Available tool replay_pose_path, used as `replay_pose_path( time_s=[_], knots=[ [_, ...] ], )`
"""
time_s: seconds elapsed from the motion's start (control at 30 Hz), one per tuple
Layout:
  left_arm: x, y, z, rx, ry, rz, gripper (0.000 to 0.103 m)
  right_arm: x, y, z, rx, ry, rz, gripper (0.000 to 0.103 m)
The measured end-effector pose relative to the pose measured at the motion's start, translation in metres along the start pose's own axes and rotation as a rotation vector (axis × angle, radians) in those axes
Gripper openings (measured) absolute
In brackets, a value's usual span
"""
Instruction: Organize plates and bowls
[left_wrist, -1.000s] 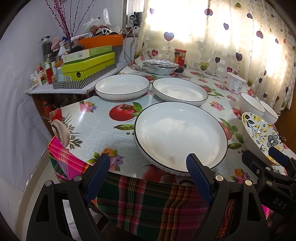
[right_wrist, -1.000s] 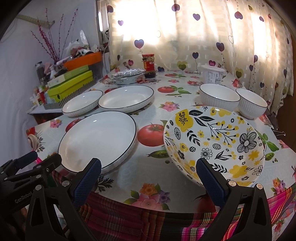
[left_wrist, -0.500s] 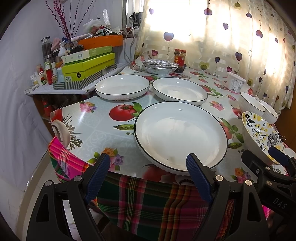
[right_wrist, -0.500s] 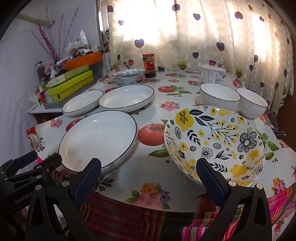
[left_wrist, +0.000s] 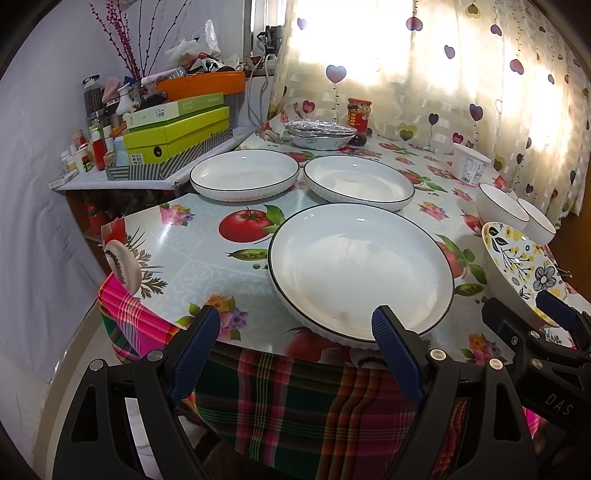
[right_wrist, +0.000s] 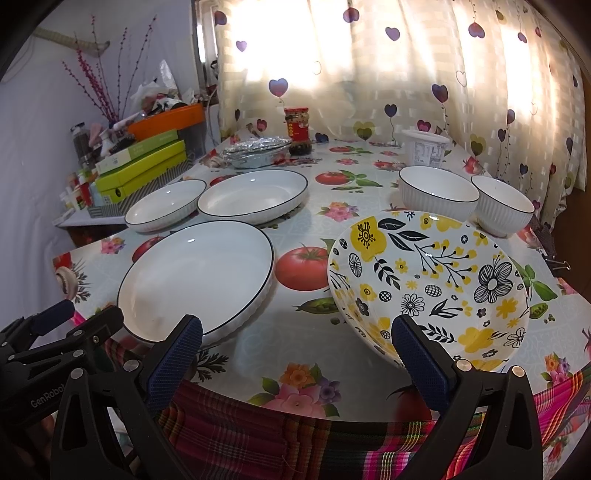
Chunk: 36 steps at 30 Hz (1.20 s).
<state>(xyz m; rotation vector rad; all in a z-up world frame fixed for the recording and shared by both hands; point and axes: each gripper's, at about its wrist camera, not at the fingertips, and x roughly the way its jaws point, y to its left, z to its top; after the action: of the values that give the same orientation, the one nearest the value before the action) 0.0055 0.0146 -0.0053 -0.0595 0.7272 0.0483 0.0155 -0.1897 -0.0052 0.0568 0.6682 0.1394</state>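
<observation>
1. Three white plates with dark rims lie on the bench (right_wrist: 295, 343), all of them empty. The nearest plate (left_wrist: 360, 273) sits at the bench's front edge, and this plate serves as the landmark below.
2. Behind the nearest plate, two more lie side by side and nearly touching: the left rear plate (left_wrist: 244, 179) and the right rear plate (left_wrist: 358, 182).
3. There are three bowls, also empty. The flowered bowl (right_wrist: 428, 288), yellow and black, stands to the right of the nearest plate with a printed tomato between them.
4. Beyond the flowered bowl stand two white ribbed bowls close together: the larger white bowl (right_wrist: 437, 190) and the smaller white bowl (right_wrist: 502, 205).
5. The left hand-held gripper (left_wrist: 297, 356) hovers just in front of the nearest plate, fingers spread wide and grasping nothing; its right fingertip overlaps the plate's near rim in the left wrist view.
6. The right hand-held gripper (right_wrist: 295, 363) is likewise released and empty, held before the bench edge between the nearest plate and the flowered bowl.
7. Far behind the nearest plate stand a stack of foil trays (left_wrist: 319, 134), a red-labelled jar (left_wrist: 358, 116) and a white tub (left_wrist: 471, 168).
8. To the left rear, a side shelf carries green boxes (left_wrist: 177, 134), an orange basin (left_wrist: 203, 83) and small bottles.
</observation>
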Motion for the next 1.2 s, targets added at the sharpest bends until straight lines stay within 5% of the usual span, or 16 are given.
replay_pose_path(
  time_s=[0.73,1.03,1.2],
  knots=[
    [-0.001,0.012,0.026,0.004,-0.048,-0.049,0.085,-0.005,-0.003,0.034,-0.017,-0.046,-0.005,0.103],
    [0.008,0.032,0.059,0.021,-0.054,-0.053,0.085,-0.005,-0.005,0.096,-0.054,-0.088,0.094,0.103],
    [0.017,0.033,0.085,0.037,-0.069,-0.048,0.085,0.004,-0.017,0.136,-0.059,-0.107,0.061,0.103]
  ],
)
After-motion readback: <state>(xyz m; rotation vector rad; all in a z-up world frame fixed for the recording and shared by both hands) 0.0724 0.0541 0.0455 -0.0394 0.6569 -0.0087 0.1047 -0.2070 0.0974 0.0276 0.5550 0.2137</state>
